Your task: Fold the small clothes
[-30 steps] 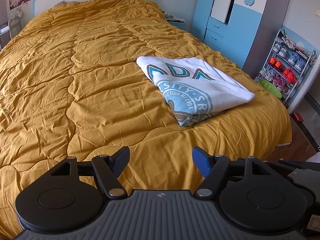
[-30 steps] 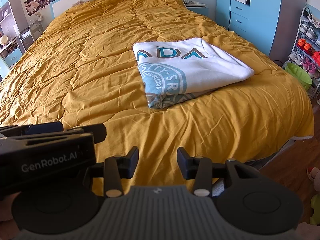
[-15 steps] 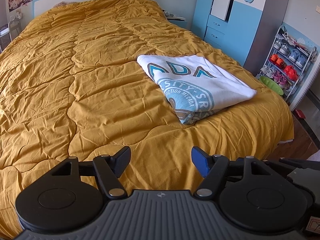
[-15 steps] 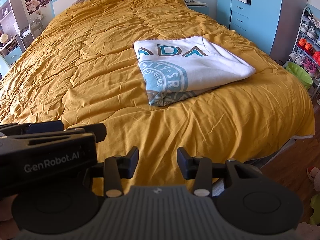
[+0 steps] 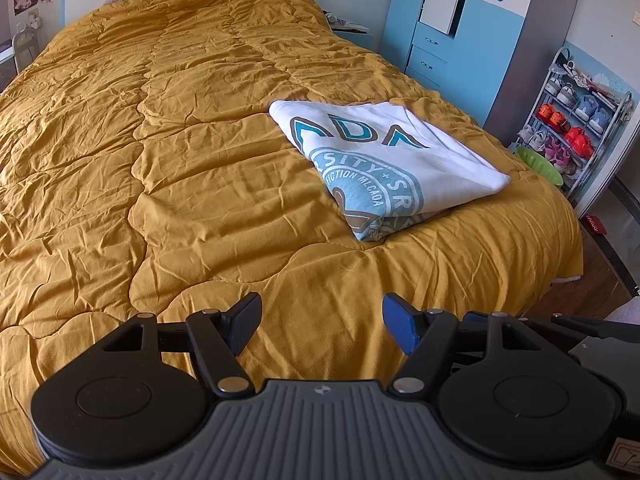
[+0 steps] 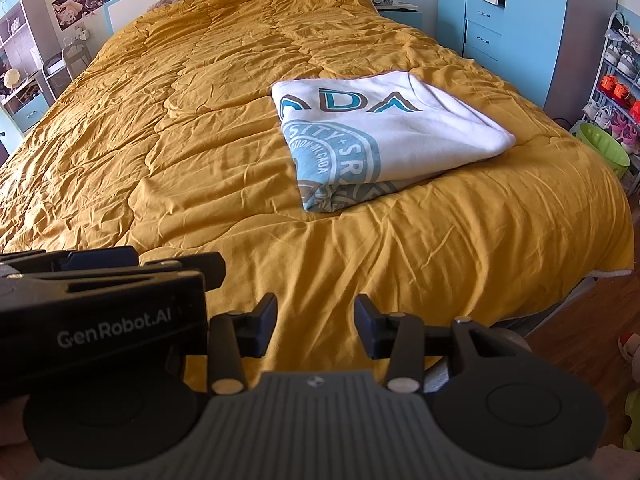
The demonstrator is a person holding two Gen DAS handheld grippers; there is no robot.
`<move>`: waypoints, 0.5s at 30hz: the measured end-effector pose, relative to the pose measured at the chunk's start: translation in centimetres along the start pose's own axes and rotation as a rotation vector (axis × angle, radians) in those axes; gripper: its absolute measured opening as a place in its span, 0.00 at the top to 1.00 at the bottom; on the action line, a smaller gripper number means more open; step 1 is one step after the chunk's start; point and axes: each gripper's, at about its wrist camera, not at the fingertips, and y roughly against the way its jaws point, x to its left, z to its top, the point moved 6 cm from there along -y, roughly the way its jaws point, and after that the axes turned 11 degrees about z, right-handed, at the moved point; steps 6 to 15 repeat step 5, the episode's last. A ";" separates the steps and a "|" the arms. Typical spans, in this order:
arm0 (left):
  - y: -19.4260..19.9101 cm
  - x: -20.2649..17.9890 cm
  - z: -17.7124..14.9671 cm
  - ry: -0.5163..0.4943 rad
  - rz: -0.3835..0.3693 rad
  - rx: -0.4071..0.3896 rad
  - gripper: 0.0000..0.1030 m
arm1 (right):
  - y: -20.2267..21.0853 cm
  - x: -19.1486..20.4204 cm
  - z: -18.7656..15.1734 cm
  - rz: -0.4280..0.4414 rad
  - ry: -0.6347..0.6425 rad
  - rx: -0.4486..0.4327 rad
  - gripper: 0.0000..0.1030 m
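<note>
The folded white shirt (image 5: 394, 164) lies on the mustard quilt (image 5: 192, 184) toward the bed's right side, exactly where I saw it a second ago. My left gripper (image 5: 320, 330) hovers near the foot edge, jaws wide apart and empty; my right gripper (image 6: 316, 326) beside it is half open, also empty. Neither has shifted.

Quilt (image 5: 200, 184): mustard cloth, matt, creased all over w/ stitched quilting seams. On it, toward its right edge, folded shirt (image 6: 384, 136): soft white knit cloth, matt, teal/brown print (looks faded, speckled). Floor (image 6: 580, 336) right of the quilt: brown wood, slight sheen. Wardrobe (image 5: 460, 12) past the quilt's far right corner: smooth blue-white panels. Shoe rack (image 5: 576, 112) beside it: thin metal wire.
</note>
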 end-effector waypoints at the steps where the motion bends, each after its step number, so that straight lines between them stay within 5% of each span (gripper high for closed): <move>1: 0.0 0.0 0.0 -0.002 0.001 -0.002 0.22 | 0.0 0.0 0.0 -0.001 0.001 0.000 0.62; 15: 0.0 0.0 0.1 -0.006 0.004 -0.002 0.22 | -0.1 0.1 0.0 0.002 0.002 0.002 0.62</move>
